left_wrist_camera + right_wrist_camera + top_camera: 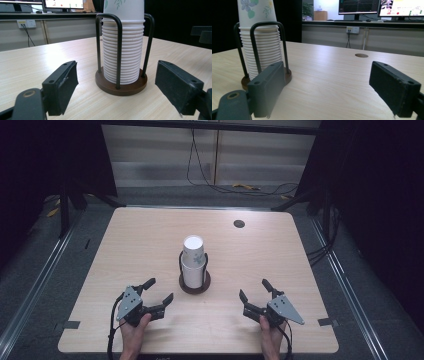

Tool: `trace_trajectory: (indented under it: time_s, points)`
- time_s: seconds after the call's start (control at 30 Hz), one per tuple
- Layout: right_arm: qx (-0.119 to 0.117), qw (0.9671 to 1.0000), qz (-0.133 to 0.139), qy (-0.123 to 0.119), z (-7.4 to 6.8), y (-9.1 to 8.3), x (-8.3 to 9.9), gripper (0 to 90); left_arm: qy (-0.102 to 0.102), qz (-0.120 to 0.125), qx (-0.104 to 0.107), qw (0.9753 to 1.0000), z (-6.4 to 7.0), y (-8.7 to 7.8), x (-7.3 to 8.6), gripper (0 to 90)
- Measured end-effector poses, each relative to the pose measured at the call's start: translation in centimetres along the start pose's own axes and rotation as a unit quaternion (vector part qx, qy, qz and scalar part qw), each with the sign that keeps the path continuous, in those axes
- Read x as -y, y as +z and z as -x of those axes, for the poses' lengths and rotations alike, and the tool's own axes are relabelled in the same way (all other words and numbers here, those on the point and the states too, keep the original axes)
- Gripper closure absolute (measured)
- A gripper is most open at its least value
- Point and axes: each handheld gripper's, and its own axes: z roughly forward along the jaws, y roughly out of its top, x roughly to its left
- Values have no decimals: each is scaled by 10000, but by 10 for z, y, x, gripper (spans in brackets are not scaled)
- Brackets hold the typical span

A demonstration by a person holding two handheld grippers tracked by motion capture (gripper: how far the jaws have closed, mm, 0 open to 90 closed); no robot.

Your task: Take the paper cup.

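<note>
Both claws [161, 291] [252, 291] released; cup stack [193, 261] bears floral print, no legible writing.

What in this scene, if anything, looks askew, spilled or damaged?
Nothing stands out. The stack of paper cups sits upright inside its wire holder on the table, with no spill. The left gripper and right gripper wait open on either side, touching nothing.

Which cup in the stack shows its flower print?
The top cup of the stack: its printed wall rises above the holder, while the cups beneath show only white rims.
</note>
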Motion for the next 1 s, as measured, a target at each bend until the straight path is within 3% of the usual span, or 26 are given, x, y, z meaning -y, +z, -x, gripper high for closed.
trace_trajectory:
  time_s: [0.13,0.27,0.43,0.57,0.87,1.0]
  points:
    - [-100,9999,0,0,1,0,0,128,-14,4,13,10000,0,0,0,180]
    - [-148,9997,-128,145,4,3,-1,130,11,10,26,10000,0,0,0,180]
    - [-216,9995,-226,85,4,5,-2,131,1,19,40,10000,0,0,0,180]
    - [-386,9986,-353,121,3,7,-3,133,32,6,32,10000,0,0,0,180]
    - [-800,9962,-315,125,-1,10,-10,133,-35,15,131,9999,0,-1,0,181]
    - [-882,9956,-294,115,-3,13,-12,133,-35,20,131,9999,0,-1,0,181]
